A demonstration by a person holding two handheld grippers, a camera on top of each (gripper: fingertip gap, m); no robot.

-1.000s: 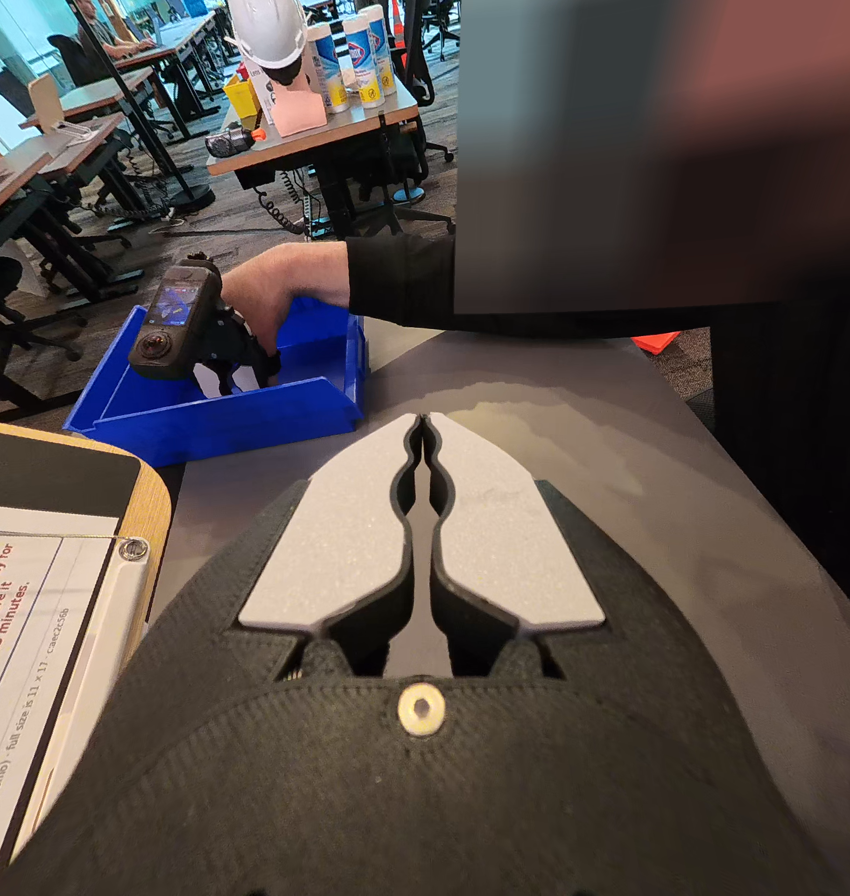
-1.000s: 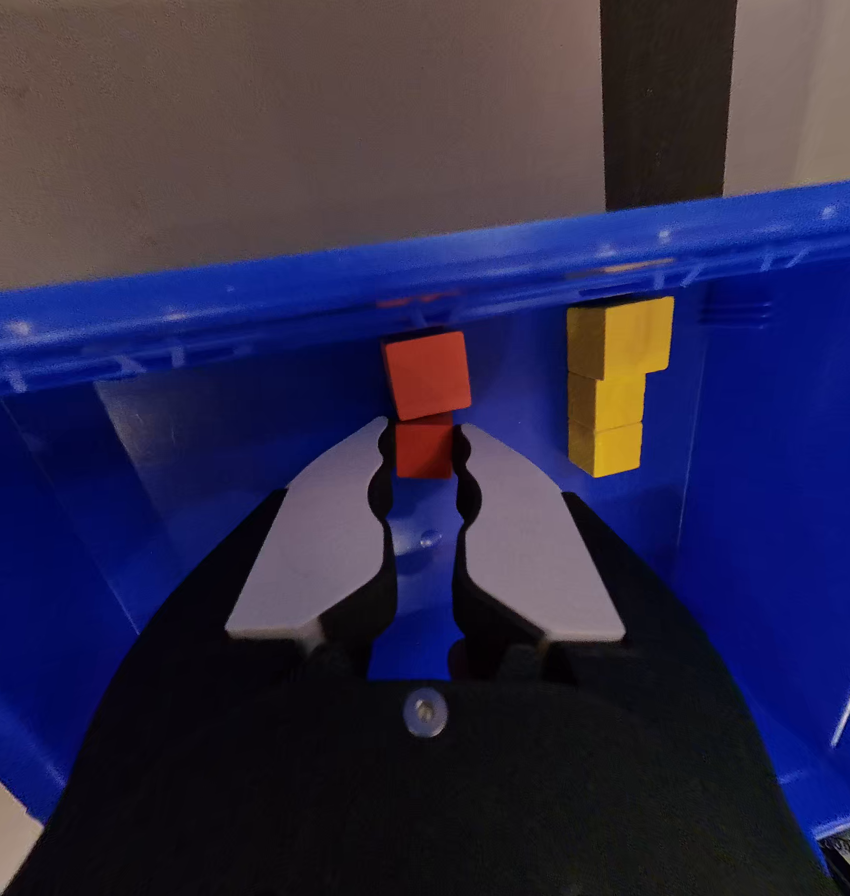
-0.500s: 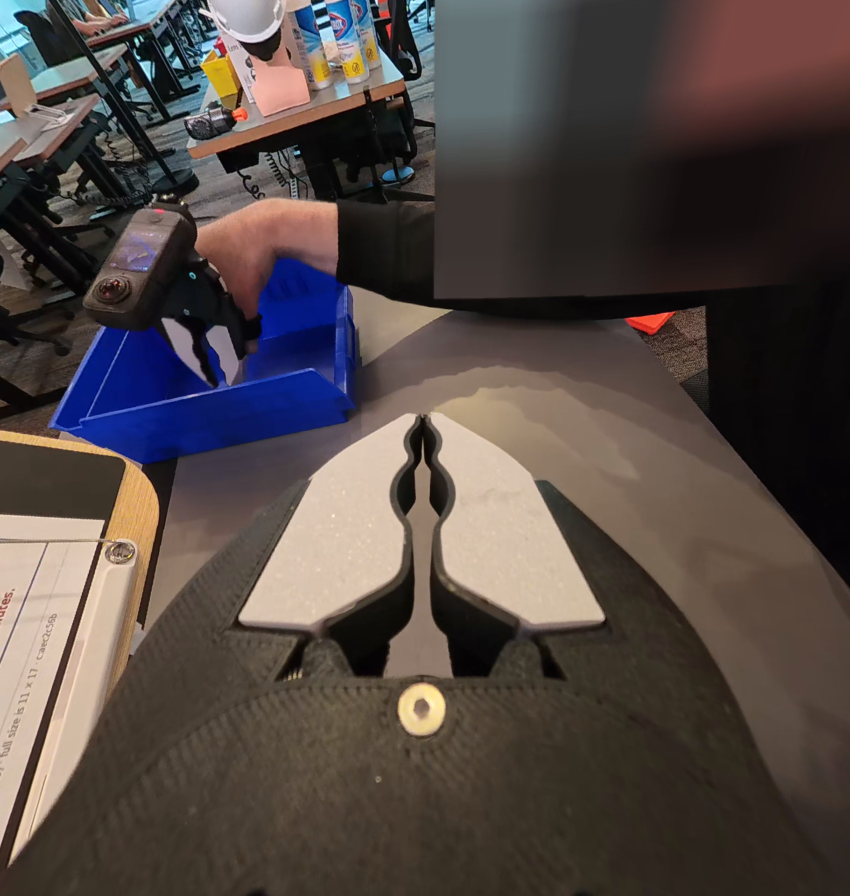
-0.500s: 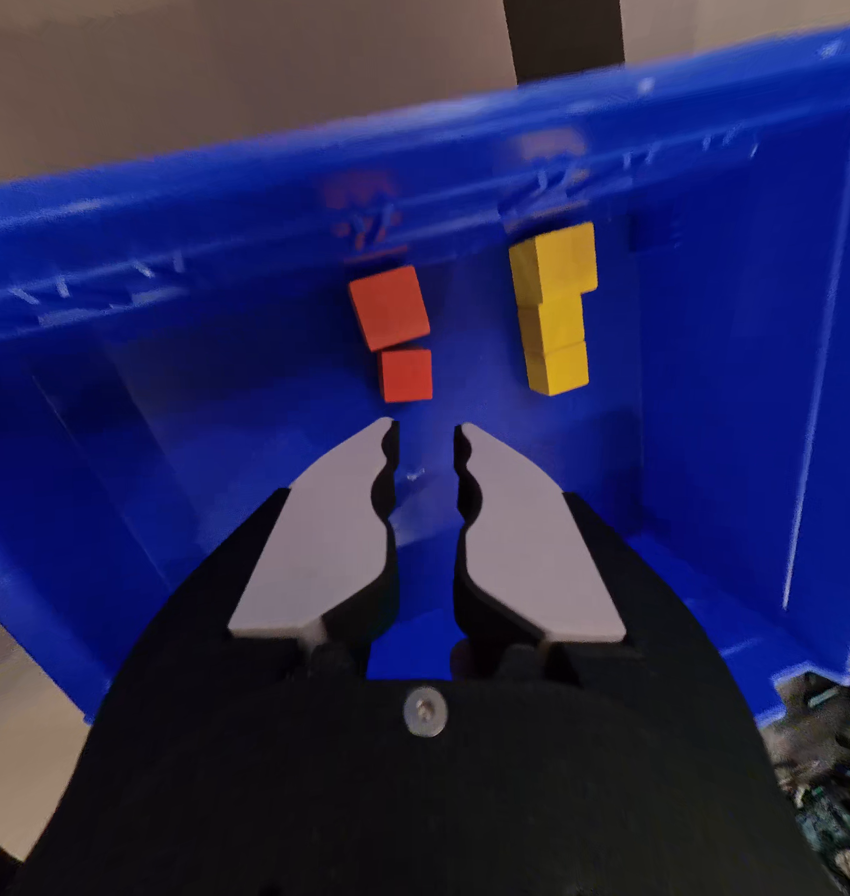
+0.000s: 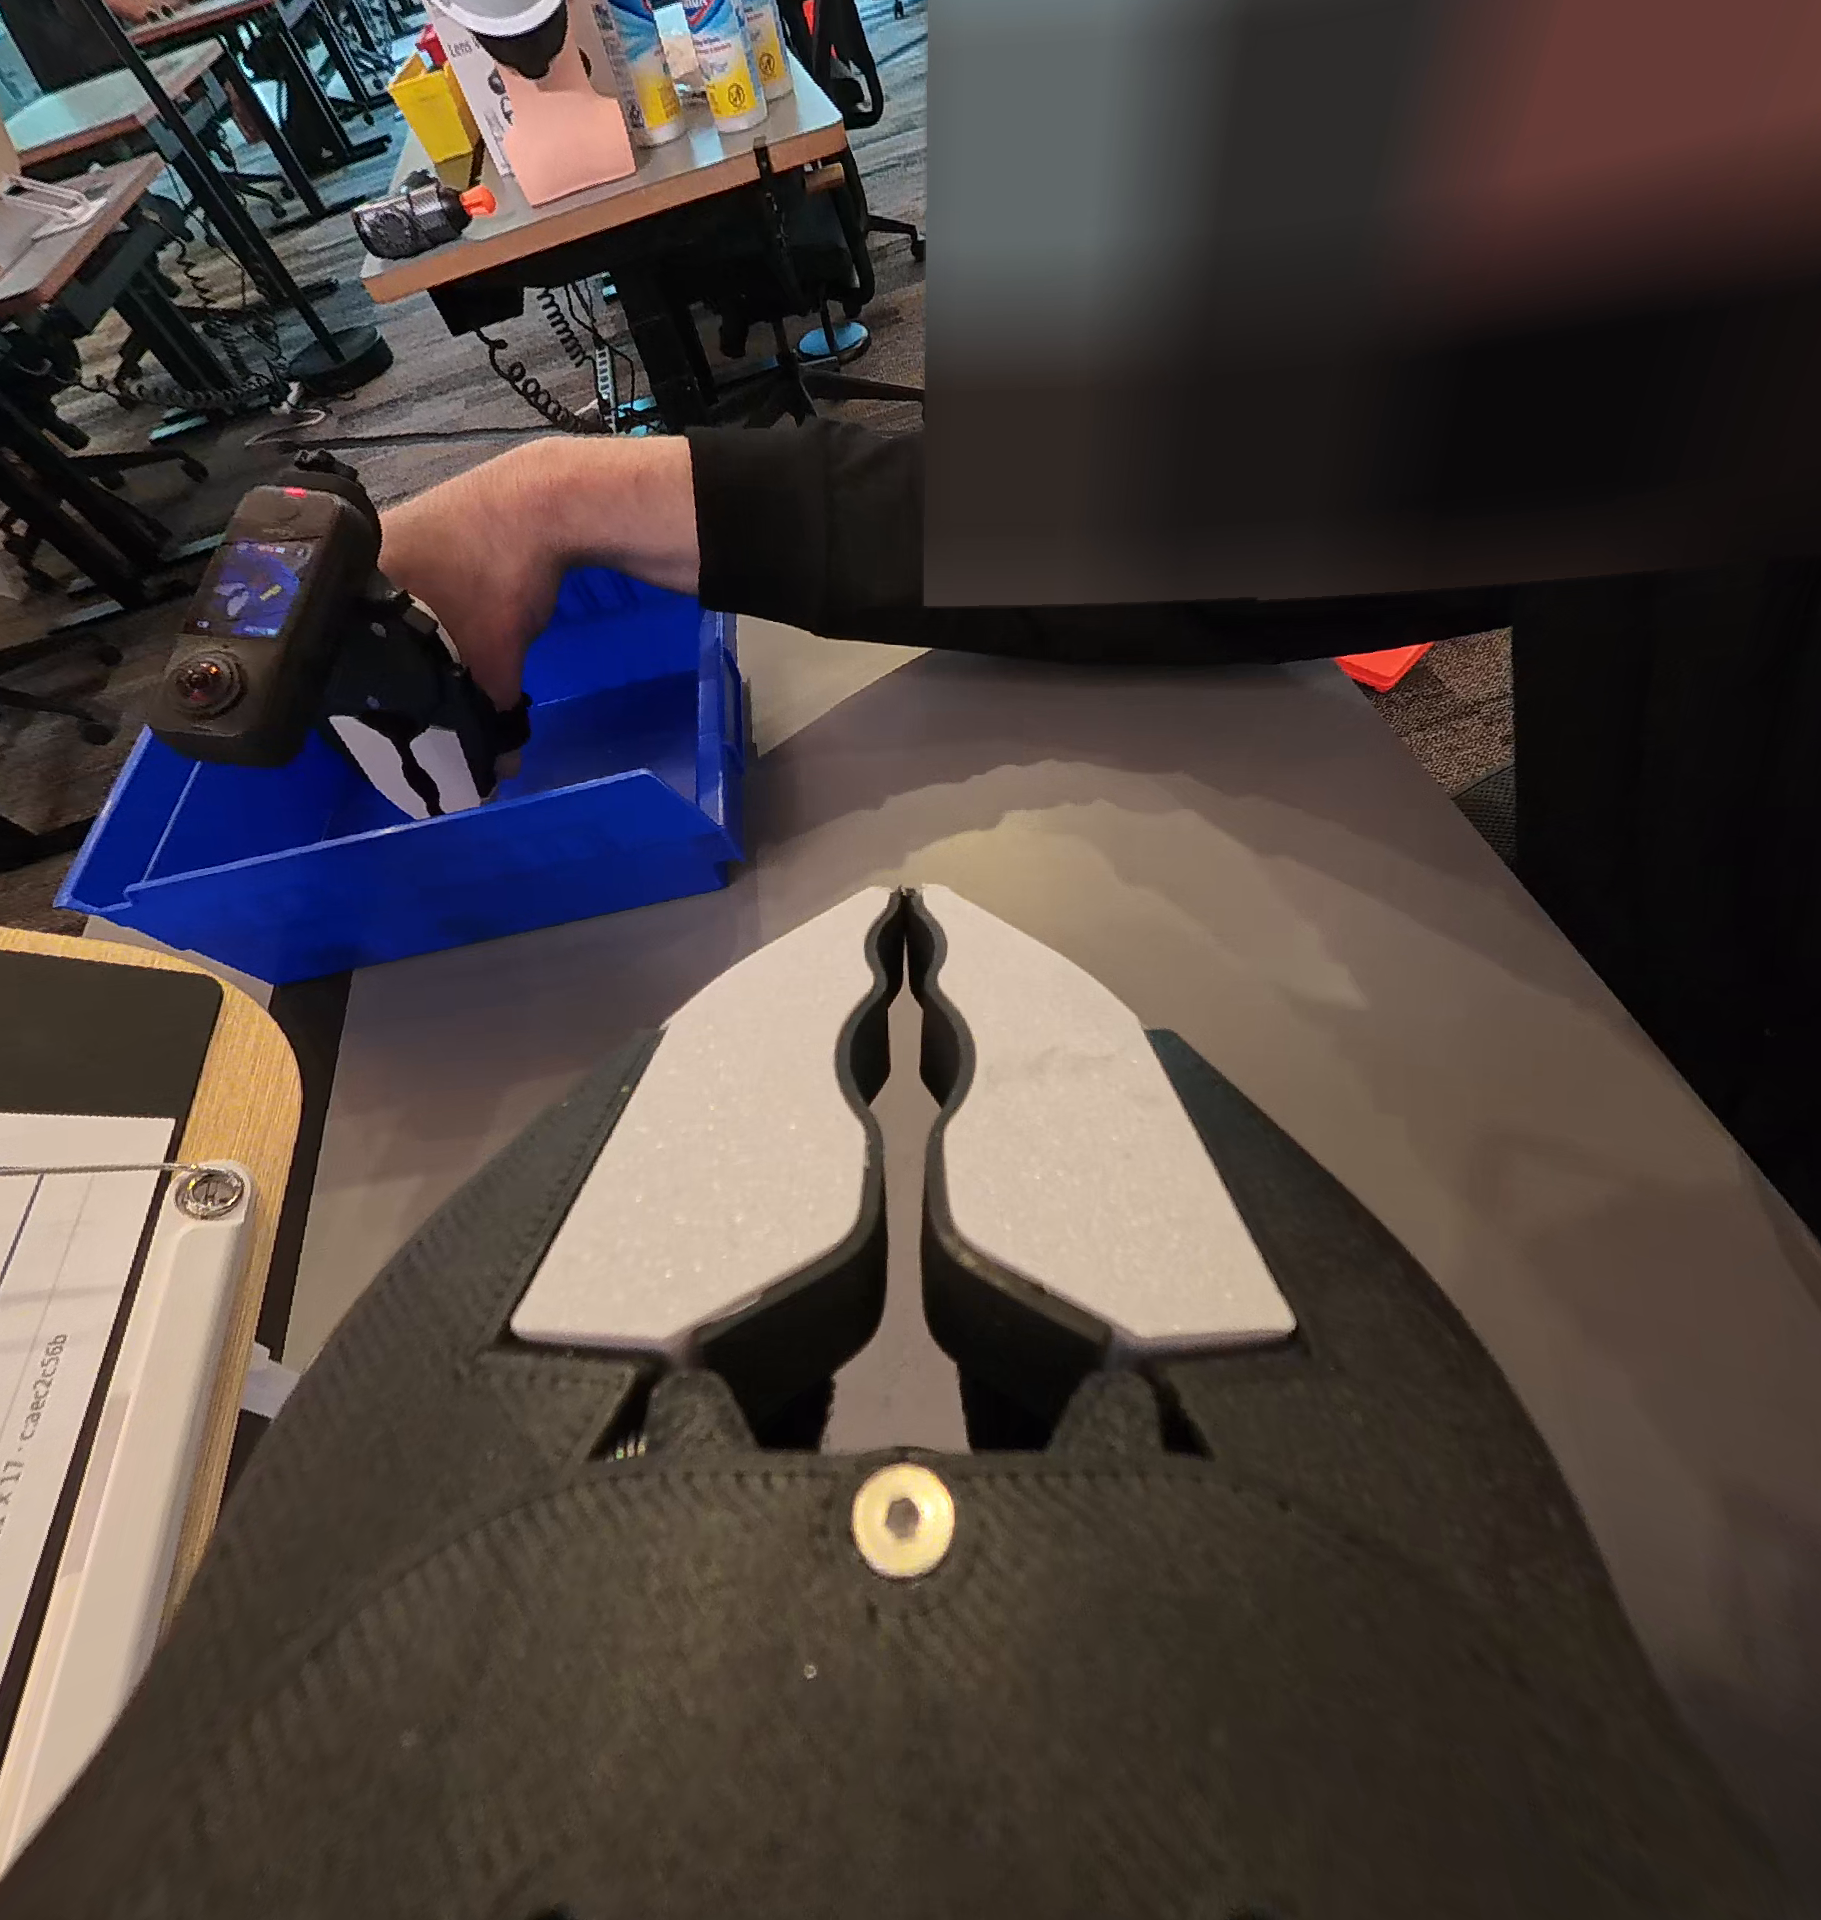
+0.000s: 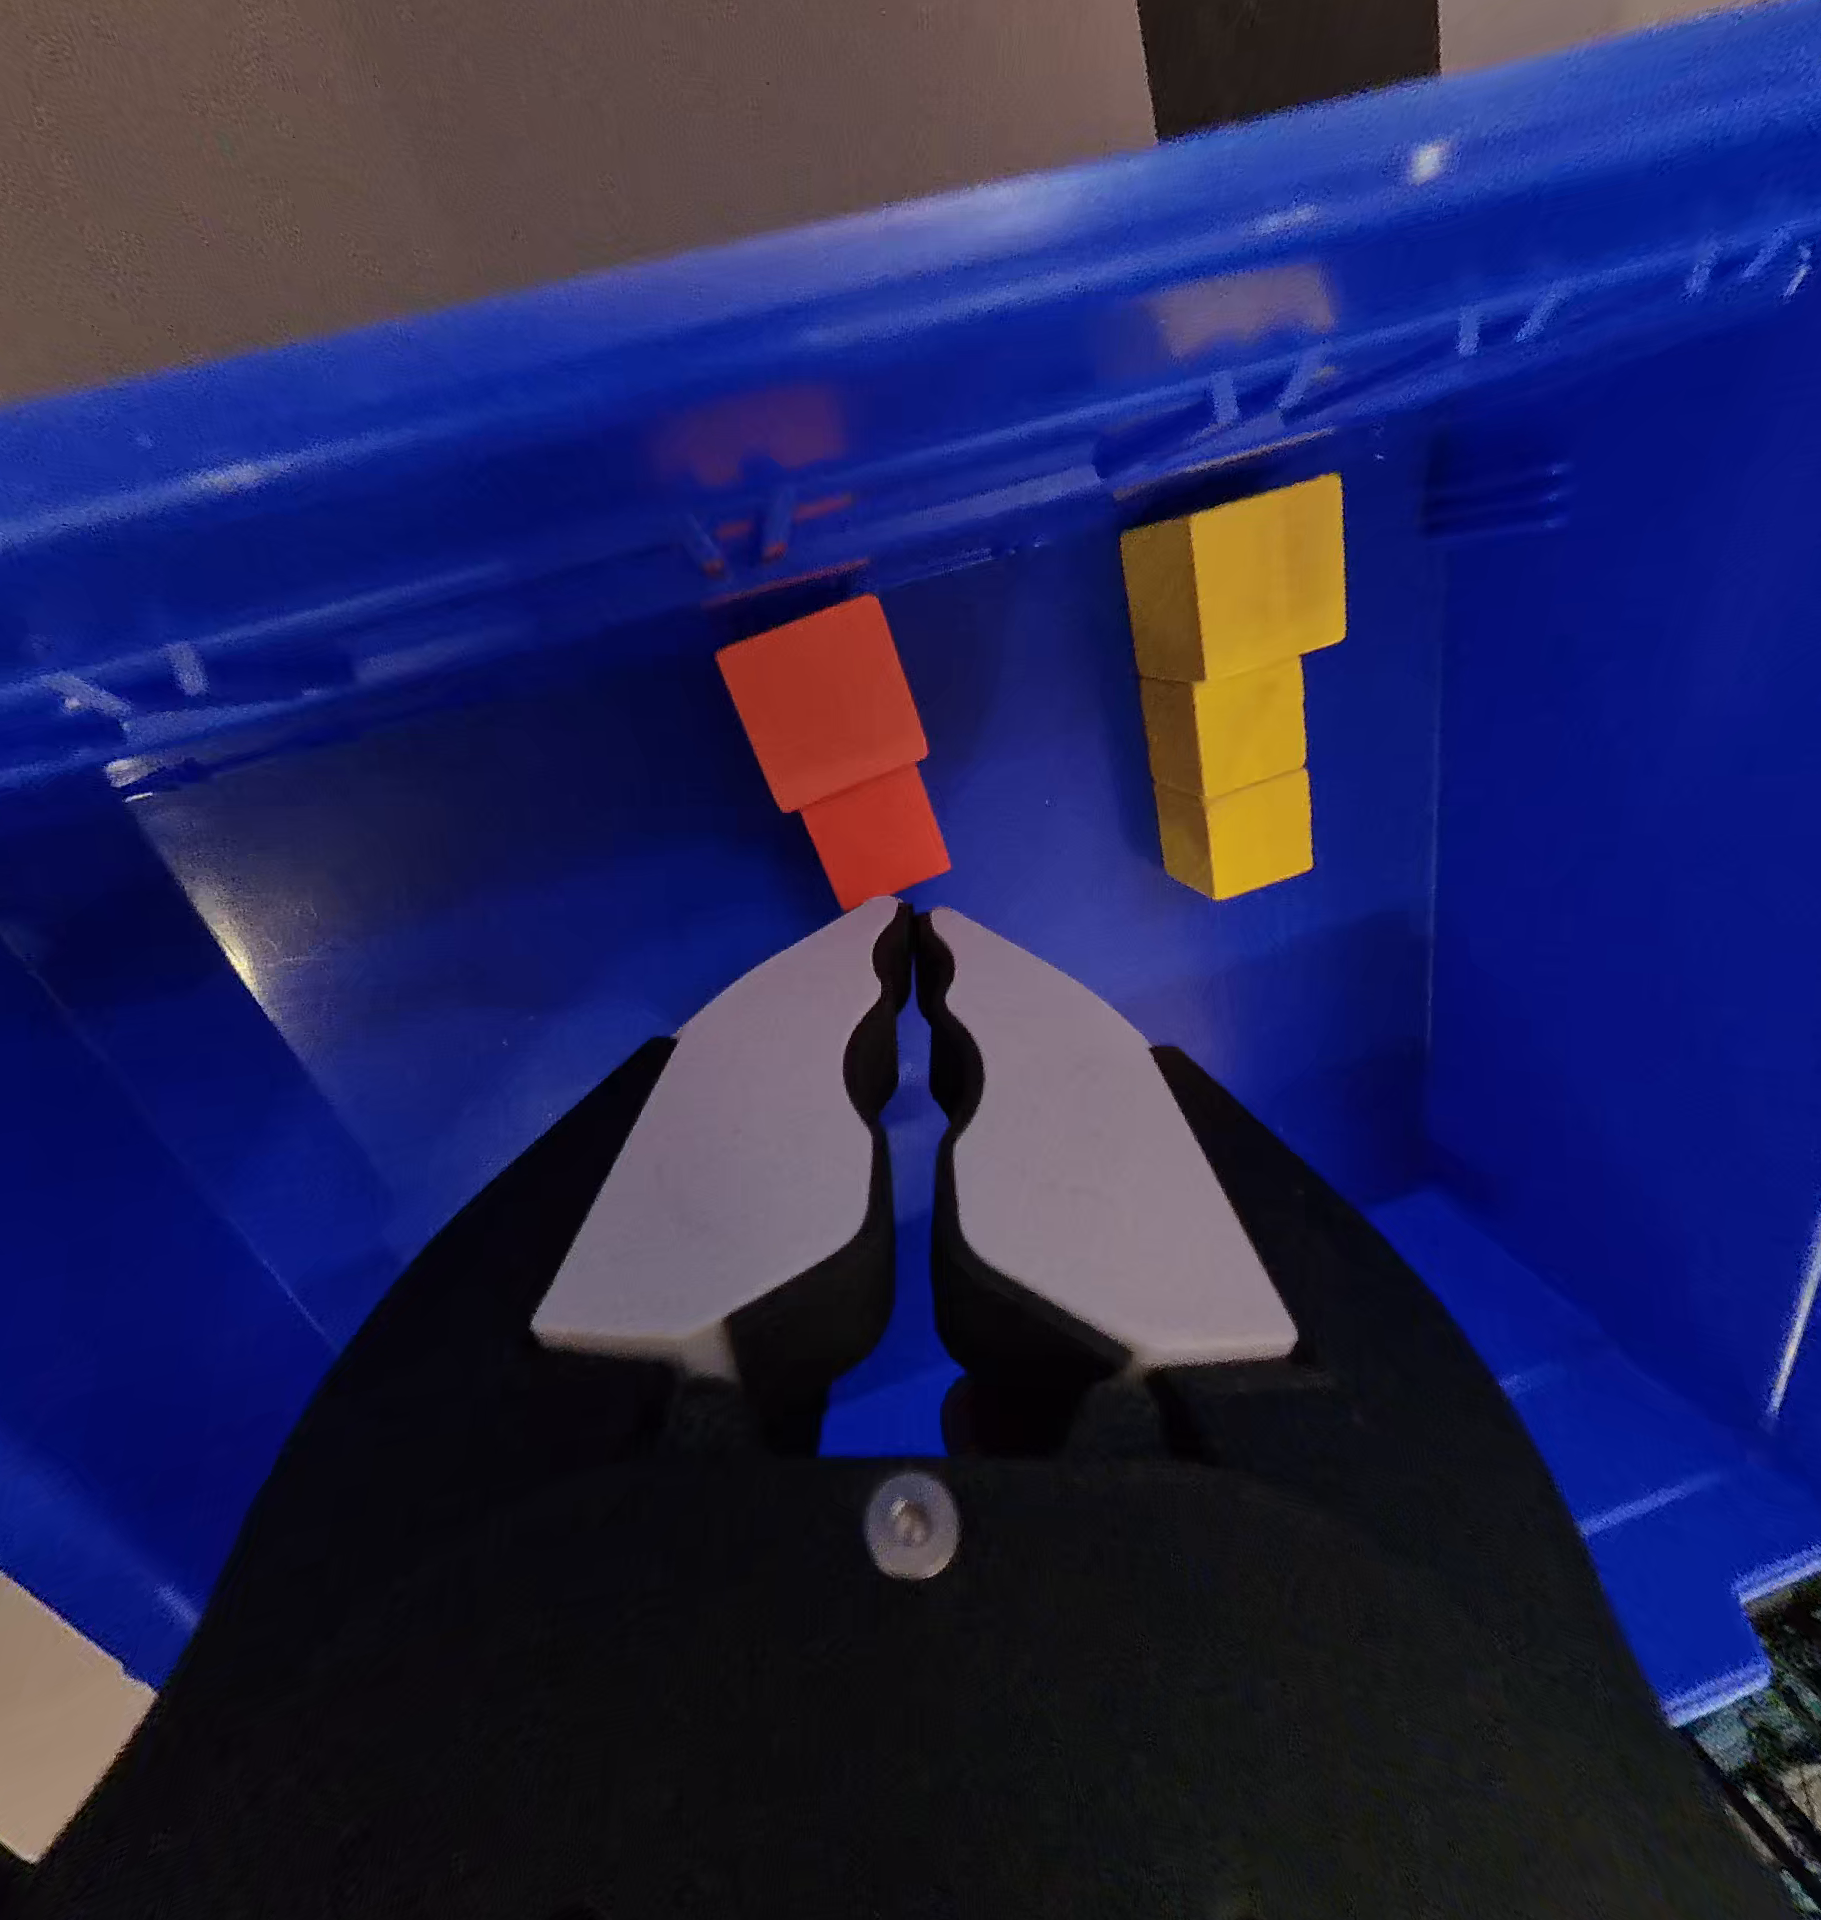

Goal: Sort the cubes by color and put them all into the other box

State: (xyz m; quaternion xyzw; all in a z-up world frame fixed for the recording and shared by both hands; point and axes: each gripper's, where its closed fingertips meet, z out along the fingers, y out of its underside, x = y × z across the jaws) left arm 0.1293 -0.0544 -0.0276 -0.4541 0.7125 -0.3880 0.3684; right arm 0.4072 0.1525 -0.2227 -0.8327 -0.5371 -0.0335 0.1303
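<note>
right hand-held gripper point(image 6: 908, 914): jaws closed tip to tip, nothing between them — the tips sit just under the lower red cube point(image 6: 875, 836), at or nearly touching its near corner; contact can't be confirmed.
red cubes: two in a short column at frame centre, upper one point(image 6: 821, 698) larger in view and against the far wall of the blue box point(image 6: 470, 499). Column axis runs up-frame, tilted a little left.
yellow cubes: three in a column point(image 6: 1233, 686) upper right of centre, well apart from the reds and parallel to them — colours look sorted into separate lines.
key relation: lower red cube lies straight ahead of the right tips, along the finger axis. My read: closed tips suit a nudge to square the red column, not a grasp.
left hand-held gripper point(image 5: 906, 904): also closed and empty, hovering over the bare grey surface point(image 5: 1301, 1039), pointed away from any cube. Far from the work.
nearer hand: the right one by a wide margin; in the left view it is down inside the box at upper left, hand point(image 5: 490, 561) on it.
obstacles: box far wall directly behind the reds — little room to push further. Right wall flanks the yellows. Nothing between the tips and the red cube.
surroundings: wood-edged board with a paper sheet point(image 5: 54, 1351) at lower left of the left view; office desks behind. No loose cubes or second box in view.
risk: an off-centre push may twist the lower red out of line.
</note>
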